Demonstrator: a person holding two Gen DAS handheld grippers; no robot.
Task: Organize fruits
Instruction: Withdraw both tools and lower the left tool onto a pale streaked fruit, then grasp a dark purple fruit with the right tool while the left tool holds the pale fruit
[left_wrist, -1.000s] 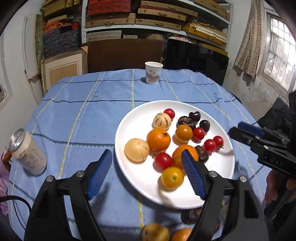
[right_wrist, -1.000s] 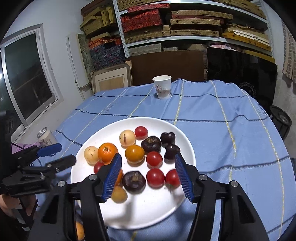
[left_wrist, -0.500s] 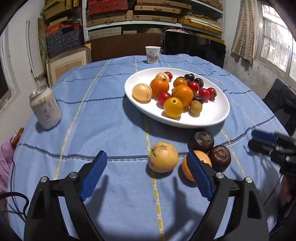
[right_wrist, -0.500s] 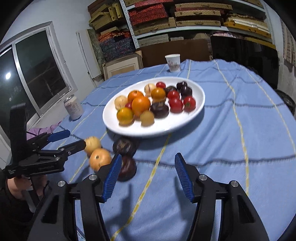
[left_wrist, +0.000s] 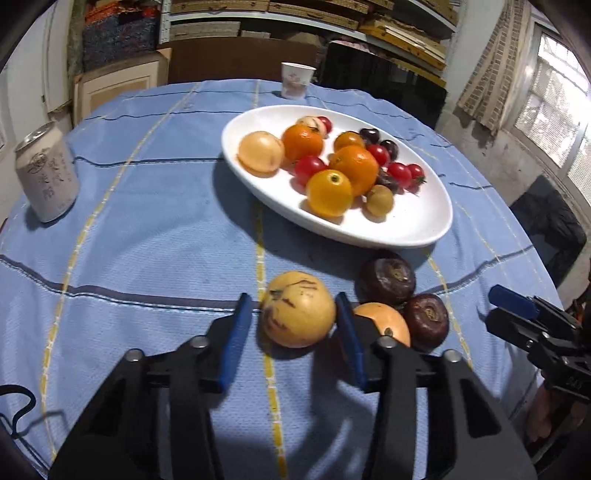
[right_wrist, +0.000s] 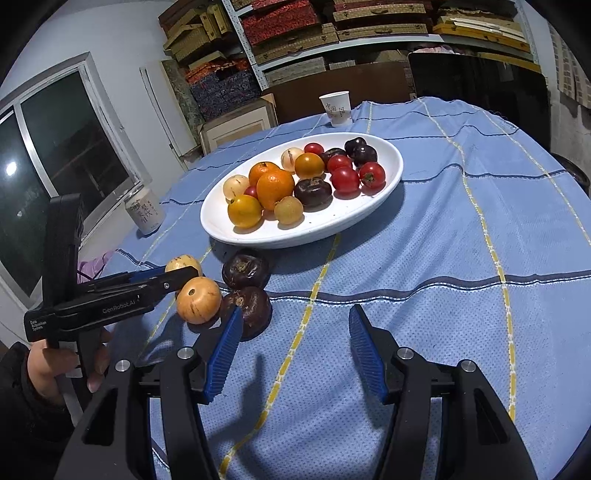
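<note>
Left tongs (left_wrist: 293, 323) half-open, bracketing yellow passion fruit (left_wrist: 298, 314) near white plate (left_wrist: 417, 225); smooth, rolling—gripping across widest part. Right tongs (right_wrist: 295, 350) gaping, empty.

Four fruits (right_wrist: 246, 271) beside plate (right_wrist: 391, 175), seemingly.

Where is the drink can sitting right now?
The drink can stands upright on the blue tablecloth at the far left of the left wrist view, apart from the white plate and the loose fruit.
</note>
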